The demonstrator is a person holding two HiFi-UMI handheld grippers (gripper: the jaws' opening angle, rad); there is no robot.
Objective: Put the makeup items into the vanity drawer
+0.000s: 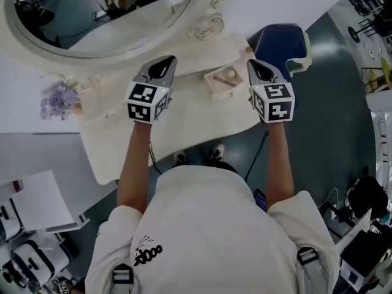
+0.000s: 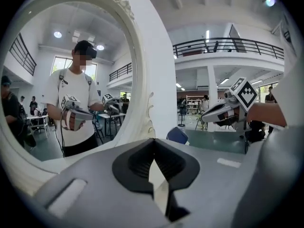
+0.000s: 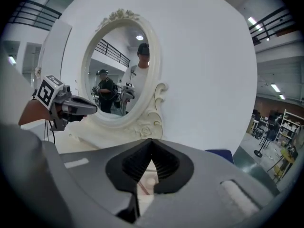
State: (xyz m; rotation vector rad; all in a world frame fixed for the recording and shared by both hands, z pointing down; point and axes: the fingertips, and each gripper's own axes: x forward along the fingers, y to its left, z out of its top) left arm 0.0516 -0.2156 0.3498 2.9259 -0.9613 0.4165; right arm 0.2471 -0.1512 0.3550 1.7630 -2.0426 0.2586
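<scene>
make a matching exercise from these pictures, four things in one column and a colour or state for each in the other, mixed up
Column one
1. flowers
2. chair
3. mirror frame
4. left hand-held gripper

Column two
a. dark blue
b. purple
c. cream white, with carved scrolls
d. jaws shut, nothing between them

Pairs: 1-b, 2-a, 3-c, 4-d
</scene>
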